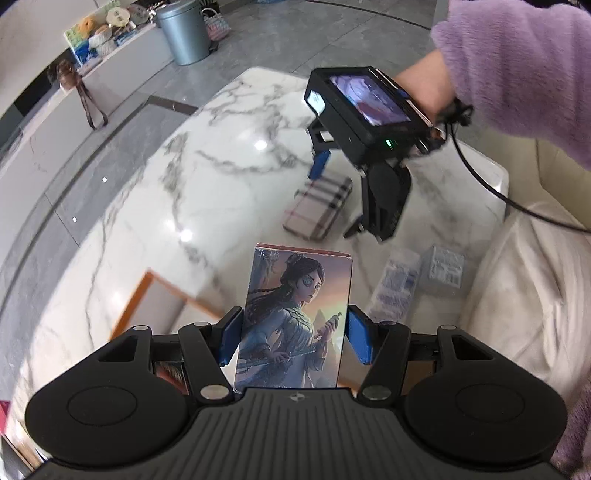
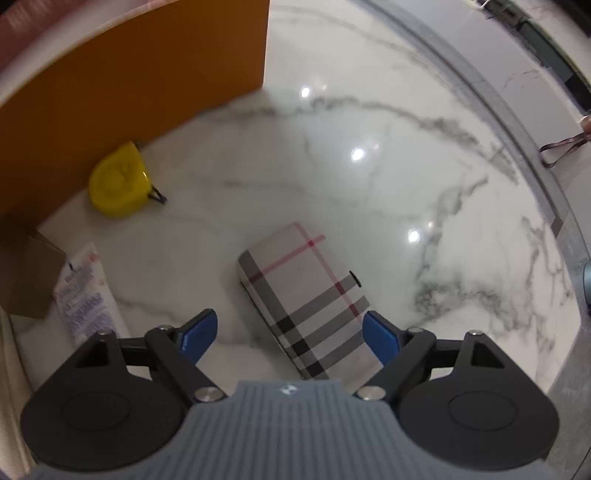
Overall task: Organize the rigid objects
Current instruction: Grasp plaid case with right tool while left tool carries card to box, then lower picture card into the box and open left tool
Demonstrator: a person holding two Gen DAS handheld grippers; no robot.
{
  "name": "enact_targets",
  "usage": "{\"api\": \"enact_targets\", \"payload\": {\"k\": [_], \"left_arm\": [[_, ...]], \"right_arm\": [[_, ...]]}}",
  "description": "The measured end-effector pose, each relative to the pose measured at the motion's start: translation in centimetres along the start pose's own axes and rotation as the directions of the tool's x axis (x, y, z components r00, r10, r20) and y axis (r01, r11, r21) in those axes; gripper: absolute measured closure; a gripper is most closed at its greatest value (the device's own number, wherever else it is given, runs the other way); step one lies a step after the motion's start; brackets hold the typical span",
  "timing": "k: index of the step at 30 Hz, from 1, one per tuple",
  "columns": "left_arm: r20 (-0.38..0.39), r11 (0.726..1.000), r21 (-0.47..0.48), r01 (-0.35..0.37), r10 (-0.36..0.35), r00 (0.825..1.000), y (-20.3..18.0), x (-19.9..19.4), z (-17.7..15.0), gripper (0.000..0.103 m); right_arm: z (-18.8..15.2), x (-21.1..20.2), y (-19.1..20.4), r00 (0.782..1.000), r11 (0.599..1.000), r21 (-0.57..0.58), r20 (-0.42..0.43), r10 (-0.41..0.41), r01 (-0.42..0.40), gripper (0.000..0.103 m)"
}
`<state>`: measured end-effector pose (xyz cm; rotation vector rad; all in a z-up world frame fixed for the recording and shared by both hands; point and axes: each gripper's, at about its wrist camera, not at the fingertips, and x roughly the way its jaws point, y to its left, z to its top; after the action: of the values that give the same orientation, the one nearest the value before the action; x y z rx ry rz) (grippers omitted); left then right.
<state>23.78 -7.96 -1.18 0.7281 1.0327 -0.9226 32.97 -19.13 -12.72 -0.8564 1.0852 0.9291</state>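
Two grippers work above a white marble surface (image 2: 332, 110) with grey veins. The left gripper (image 1: 293, 338) pinches an illustrated box (image 1: 295, 314) printed with a long-haired figure in pale blue robes; its blue pads (image 1: 358, 338) press against the box's two long sides, and the box stands upright between them, clear of the surface. Behind and below it, an orange-edged box (image 1: 147, 295) shows blurred on the surface.

Seen from the left wrist, the right gripper (image 1: 336, 195) points steeply down over a plaid case (image 1: 317, 206), held by a hand (image 1: 424, 85) coming out of a fuzzy lilac sleeve (image 1: 517, 74), with a black cable (image 1: 480, 177) trailing from it. In the right wrist view that gripper (image 2: 288, 332) stands spread wide, its blue fingers (image 2: 380, 338) apart on either side of the plaid case (image 2: 303, 295); the case lies flat on the surface, and neither pad presses on it.

Left of the case, a yellow tape measure (image 2: 118, 181) rests just beside an orange box wall (image 2: 147, 74). Nearer the camera lie a white printed packet (image 2: 85, 295) and a brown carton (image 2: 26, 269), close together. From the left wrist, two small white packets (image 1: 417, 277) sit beside a cream cushion (image 1: 524, 280) at the surface's right edge. On the floor beyond stands a grey metal bin (image 1: 184, 31).
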Motion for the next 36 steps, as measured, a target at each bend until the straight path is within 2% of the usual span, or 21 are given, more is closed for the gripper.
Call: {"api": "enact_targets", "payload": {"k": [6, 13, 16, 18, 21, 27, 31, 36], "left_arm": [[-0.043, 1.000, -0.008, 0.003, -0.004, 0.999, 1.3, -0.2, -3.5, 0.035], [-0.103, 0.999, 0.008, -0.037, 0.037, 0.994, 2.6, 1.2, -7.3, 0.035], [-0.116, 0.998, 0.028, -0.048, 0.051, 0.992, 3.4, 2.1, -8.7, 0.035], [-0.126, 0.997, 0.051, -0.061, 0.067, 0.990, 4.0, 2.8, -9.6, 0.035], [-0.142, 0.992, 0.107, -0.070, 0.085, 0.986, 4.6, 4.0, -11.0, 0.035], [-0.190, 0.962, 0.258, -0.090, 0.142, 0.972, 5.3, 6.6, -12.9, 0.035], [-0.194, 0.930, 0.345, -0.125, 0.201, 0.960, 5.5, 7.9, -13.6, 0.035], [-0.194, 0.906, 0.398, -0.143, 0.236, 0.952, 5.5, 9.0, -13.9, 0.035]], "right_arm": [[0.6, 0.5, -0.8, 1.000, 1.000, 0.007, -0.008, 0.011, -0.011, 0.014], [1.9, 1.9, -1.2, 0.999, 0.999, 0.034, -0.050, 0.002, -0.001, 0.011], [2.2, 1.8, -1.4, 0.998, 0.996, 0.090, -0.063, 0.008, -0.002, 0.019], [2.3, 1.7, -1.3, 0.997, 0.992, 0.123, -0.080, 0.020, -0.010, 0.029], [2.2, 1.6, -0.7, 0.993, 0.988, 0.150, -0.110, 0.041, -0.024, 0.035], [2.1, 1.4, 0.8, 0.988, 0.993, 0.114, -0.145, 0.050, -0.034, 0.037], [2.4, 1.6, 0.9, 0.987, 0.993, 0.112, -0.149, 0.054, -0.038, 0.036], [2.7, 2.0, 0.8, 0.987, 0.995, 0.087, -0.147, 0.058, -0.046, 0.024]]}}
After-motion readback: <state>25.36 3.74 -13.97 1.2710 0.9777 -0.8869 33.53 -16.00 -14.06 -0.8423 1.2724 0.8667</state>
